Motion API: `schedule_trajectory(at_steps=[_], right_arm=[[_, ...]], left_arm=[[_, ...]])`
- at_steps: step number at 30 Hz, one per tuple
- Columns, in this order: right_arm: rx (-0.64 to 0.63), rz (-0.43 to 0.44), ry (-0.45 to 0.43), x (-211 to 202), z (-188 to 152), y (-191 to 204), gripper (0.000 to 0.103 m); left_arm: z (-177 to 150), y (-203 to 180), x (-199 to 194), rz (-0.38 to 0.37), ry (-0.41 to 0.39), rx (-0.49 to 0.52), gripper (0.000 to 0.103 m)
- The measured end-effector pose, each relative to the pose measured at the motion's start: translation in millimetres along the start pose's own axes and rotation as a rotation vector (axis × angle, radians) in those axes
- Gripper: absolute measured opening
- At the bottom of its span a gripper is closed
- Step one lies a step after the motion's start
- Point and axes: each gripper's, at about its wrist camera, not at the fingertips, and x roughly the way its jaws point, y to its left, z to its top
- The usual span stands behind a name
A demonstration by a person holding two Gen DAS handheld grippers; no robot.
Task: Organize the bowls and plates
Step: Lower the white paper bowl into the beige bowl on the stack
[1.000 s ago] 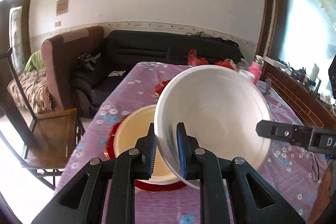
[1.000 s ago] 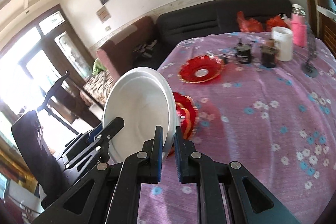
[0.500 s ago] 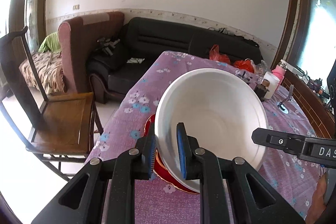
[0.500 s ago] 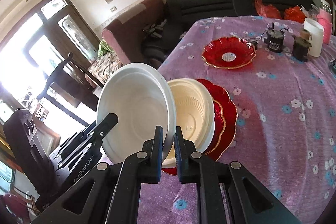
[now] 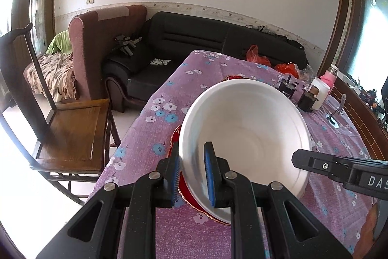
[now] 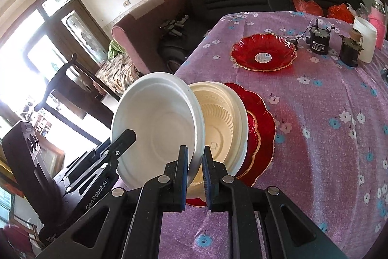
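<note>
at the bottom centre of the left wrist view, the left gripper (image 5: 192, 174) is clamped on the near rim of a round white foam bowl (image 5: 245, 137), one blue-padded finger (image 5: 209, 176) inside the rim and the other outside. the bowl is tilted, its hollow empty. at the lower right of that frame the tip of the right gripper (image 5: 315, 162) reaches the bowl's far rim.

in the right wrist view the right gripper (image 6: 195, 164) sits at the bottom centre with the same white bowl's (image 6: 157, 128) rim between its two fingers; the pads look pressed on it, though a thin gap on either side cannot be ruled out. the left gripper's (image 6: 121, 140) tip shows at the lower left, on the opposite rim.

just behind the white bowl, a cream ribbed plastic bowl (image 6: 220, 123), empty, rests in a stack of red scalloped glass plates with gold edges (image 6: 262, 123) on the purple flowered tablecloth (image 6: 327, 137).

farther up, toward the upper right, a separate red scalloped dish (image 6: 263, 55) lies alone, holding only a round label at its centre. beyond it stand a white plastic jar (image 6: 365, 41) and two small dark objects.
</note>
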Motion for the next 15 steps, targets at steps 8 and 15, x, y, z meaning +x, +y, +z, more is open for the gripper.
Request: schedule_trajectory(at_steps=[8, 15], right_arm=[[-0.029, -0.031, 0.004, 6.1, 0.1, 5.0, 0.017], [-0.036, -0.037, 0.001, 5.3, -0.2, 5.0, 0.023]], left_arm=[[-1.6, 2.9, 2.7, 0.008, 0.009, -0.001, 0.017], [-1.0, 5.5, 3.6, 0.011, 0.005, -0.003, 0.017]])
